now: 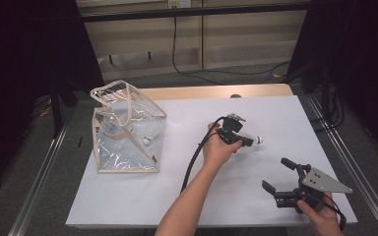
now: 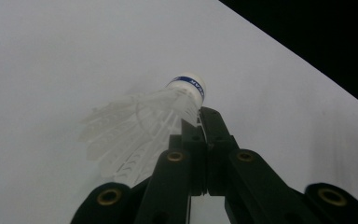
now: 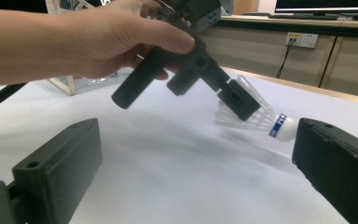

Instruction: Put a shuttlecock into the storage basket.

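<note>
Near the middle of the white table, the left gripper has its black jaws pinched together on the feathered skirt of a white shuttlecock; in the left gripper view the jaws meet with the plastic feathers caught between them, and the cork tip with its blue band points away from the hand. Seen from the right gripper view, the shuttlecock hangs clear of the tabletop, a soft shadow lying beneath it. Toward the left side of the table stands a clear plastic bag with beige trim, its mouth turned up and sagging (a small white object shows through its wall, too small to tell what it is). By the near right edge, the right gripper rests low with its jaws spread wide and nothing between them, well apart from the bag.
</note>
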The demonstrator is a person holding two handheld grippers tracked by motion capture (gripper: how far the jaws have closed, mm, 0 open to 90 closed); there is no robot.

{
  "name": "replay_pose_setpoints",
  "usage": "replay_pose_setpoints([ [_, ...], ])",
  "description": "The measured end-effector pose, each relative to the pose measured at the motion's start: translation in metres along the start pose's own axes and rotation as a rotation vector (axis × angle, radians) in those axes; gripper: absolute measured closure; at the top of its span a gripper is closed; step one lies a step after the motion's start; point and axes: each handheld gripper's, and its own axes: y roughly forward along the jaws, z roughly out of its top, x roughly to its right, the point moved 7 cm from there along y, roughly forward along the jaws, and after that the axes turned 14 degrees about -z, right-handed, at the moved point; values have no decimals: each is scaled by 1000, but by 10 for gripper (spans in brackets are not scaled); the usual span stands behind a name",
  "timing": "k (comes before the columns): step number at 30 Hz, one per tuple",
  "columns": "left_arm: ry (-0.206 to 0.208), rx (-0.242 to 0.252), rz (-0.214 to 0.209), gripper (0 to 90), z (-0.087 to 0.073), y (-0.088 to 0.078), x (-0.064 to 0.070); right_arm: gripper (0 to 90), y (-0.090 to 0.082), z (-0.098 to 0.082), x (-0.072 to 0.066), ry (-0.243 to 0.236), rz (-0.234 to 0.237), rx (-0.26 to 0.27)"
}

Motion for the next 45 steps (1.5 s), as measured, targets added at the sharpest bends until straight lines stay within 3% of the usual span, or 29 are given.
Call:
replay_pose_setpoints([
  [9,-5,-47,7,893,-7,-19,5,8,0,0,0,3,2,-1],
  [30,-32,-80,2,892,-16,-60,16,8,1,0,-1,2,5,2],
  [45,-40,-97,31,891,-20,-87,17,8,1,0,-1,-4,3,3],
])
